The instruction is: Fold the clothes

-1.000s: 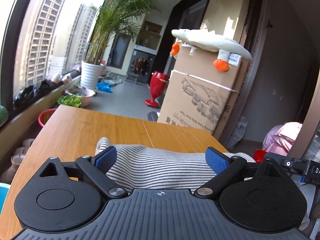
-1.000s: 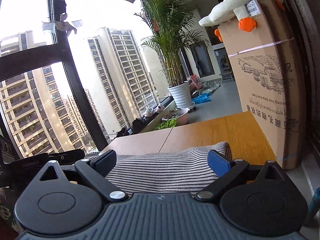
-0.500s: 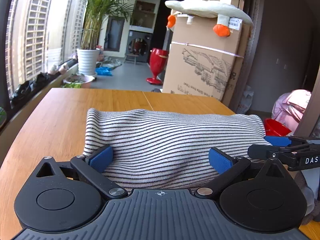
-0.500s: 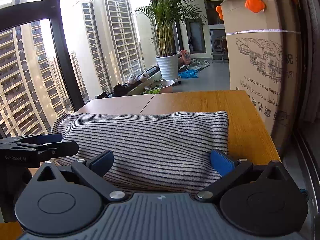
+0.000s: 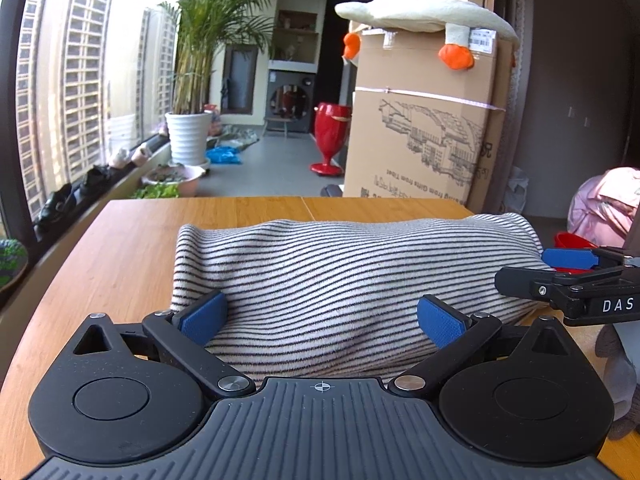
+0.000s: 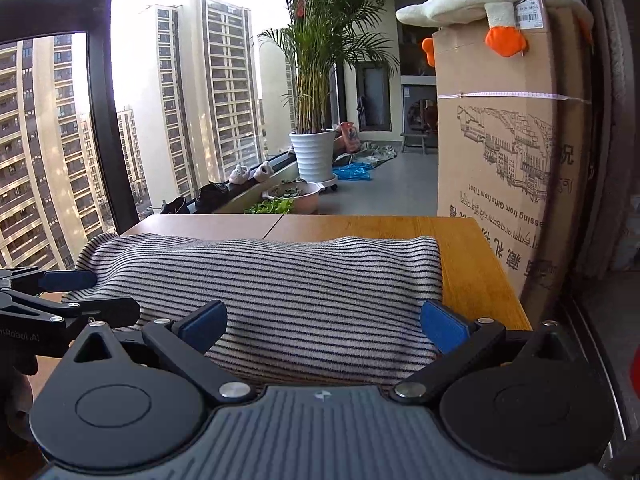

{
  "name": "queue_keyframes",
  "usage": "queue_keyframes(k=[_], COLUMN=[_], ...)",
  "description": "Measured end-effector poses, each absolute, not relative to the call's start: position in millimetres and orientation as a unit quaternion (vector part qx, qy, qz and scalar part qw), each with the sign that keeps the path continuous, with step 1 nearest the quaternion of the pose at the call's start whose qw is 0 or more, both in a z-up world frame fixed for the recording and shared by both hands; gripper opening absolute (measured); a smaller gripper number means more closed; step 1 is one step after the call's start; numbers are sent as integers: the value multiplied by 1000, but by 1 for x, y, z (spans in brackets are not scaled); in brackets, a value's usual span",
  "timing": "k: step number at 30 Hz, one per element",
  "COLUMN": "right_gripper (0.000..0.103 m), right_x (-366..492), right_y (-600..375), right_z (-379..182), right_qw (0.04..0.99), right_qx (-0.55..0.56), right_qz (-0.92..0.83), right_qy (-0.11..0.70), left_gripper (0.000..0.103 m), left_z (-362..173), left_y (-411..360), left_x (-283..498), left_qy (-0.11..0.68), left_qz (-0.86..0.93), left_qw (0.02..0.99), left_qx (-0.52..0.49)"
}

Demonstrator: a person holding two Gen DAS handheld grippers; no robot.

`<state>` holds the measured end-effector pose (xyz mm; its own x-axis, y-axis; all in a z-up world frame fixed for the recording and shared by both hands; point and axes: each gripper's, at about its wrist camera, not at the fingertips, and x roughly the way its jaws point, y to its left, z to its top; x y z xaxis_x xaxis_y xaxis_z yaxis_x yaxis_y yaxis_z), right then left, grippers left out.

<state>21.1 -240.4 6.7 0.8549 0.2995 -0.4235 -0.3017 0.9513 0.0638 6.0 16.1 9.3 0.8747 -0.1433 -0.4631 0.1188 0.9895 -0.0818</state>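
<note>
Left wrist: soft striped knit bundle [image 5: 352,276] on wood table [image 5: 120,256].

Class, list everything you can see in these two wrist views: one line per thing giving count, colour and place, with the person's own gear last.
striped garment: one, white with dark stripes, folded on table
table: one, wooden, under garment
cardboard box: one, brown, beyond table
plush goose: one, cream with orange feet, atop box
potted palm: one, green in white pot, by window
red stool: one, on floor
left gripper: black, blue pads, open
right gripper: same, open
</note>
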Motion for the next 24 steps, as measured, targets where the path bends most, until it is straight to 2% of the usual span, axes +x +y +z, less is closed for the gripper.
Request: queue_keyframes(k=[4,10,18,22,24], right_gripper=[103,103,103,103,103], right_x=[6,-17,-54,-60,-42], right_y=[-239,-233,-243,-230,-227], right_z=[7,5,4,4,1], right_qw=[974,979,973,972,964], right_qx=[-13,-22,46,18,14], right_qz=[128,106,106,91,97], right_qy=[188,173,201,215,248], left_gripper=[103,103,103,103,103], left_z=[10,12,13,11,10], left_y=[6,2,-7,-22,-23], left_x=[-6,-27,-67,-59,-49], left_qy=[220,219,209,238,253], left_qz=[-23,13,30,36,38], left_qw=[975,975,976,971,967], left_qx=[3,-11,-48,-4,7])
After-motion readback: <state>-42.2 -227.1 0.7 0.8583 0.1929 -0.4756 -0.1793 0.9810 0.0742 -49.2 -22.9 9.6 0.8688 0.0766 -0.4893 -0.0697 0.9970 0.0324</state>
